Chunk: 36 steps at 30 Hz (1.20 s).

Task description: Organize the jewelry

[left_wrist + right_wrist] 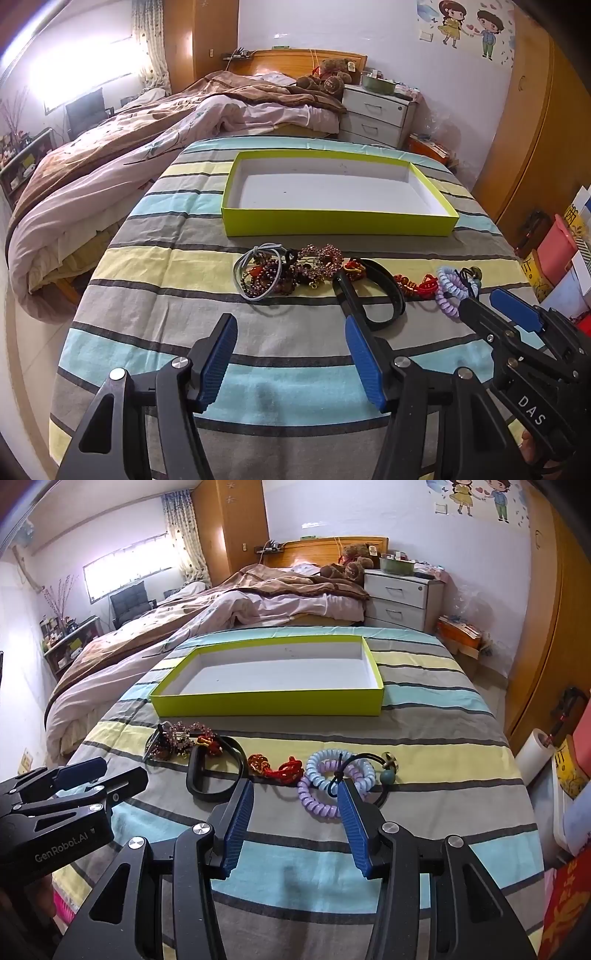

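Note:
A shallow lime-green box (340, 222) (269, 704) with a white inside stands on the striped cloth and holds nothing. In front of it lies a row of jewelry: a pile of dark beads and grey elastics (266, 275), a sparkly pink hair clip (319, 258) (181, 734), a black bangle (384, 291) (216, 770), red knotted pieces (415, 285) (277, 768), and blue and purple coil hair ties (448, 290) (332, 779). My left gripper (291, 332) is open, short of the bead pile. My right gripper (295, 797) is open, just short of the coil ties.
The striped cloth (258, 384) covers a table set at the foot of an unmade bed (147, 140). A white drawer unit (376, 110) stands by the bed. Wooden wardrobes (532, 147) and stacked boxes (561, 258) line the right side.

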Available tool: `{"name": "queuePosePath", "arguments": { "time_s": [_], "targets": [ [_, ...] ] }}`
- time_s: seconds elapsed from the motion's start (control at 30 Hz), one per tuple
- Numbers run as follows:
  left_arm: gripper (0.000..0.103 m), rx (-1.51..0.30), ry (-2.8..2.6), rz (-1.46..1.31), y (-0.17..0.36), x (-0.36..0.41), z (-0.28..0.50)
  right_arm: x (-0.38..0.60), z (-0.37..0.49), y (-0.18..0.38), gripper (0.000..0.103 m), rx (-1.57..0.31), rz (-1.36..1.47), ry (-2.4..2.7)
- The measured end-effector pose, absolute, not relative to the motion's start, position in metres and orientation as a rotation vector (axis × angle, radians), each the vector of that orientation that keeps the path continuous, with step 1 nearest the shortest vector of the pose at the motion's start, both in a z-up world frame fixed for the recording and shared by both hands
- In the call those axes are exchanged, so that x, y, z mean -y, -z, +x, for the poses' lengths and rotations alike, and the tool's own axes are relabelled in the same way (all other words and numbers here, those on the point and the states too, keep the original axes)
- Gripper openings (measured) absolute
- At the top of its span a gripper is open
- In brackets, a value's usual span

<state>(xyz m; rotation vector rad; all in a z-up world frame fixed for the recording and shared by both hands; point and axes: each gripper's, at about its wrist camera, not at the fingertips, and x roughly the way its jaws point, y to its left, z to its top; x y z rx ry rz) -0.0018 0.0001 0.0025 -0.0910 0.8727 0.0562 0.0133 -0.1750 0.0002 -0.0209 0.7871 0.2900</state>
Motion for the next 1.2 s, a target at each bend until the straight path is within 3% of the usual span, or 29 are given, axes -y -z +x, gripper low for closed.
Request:
{"name": "queuePosePath", "arguments": {
  "time_s": [1.2],
  "targets": [
    [0.06, -0.88, -0.06, -0.098, -0.0022, -0.004, -0.0036, 0.175, 0.0117, -0.001, 0.048, -0.784, -0.024, -0.293]
  ]
}}
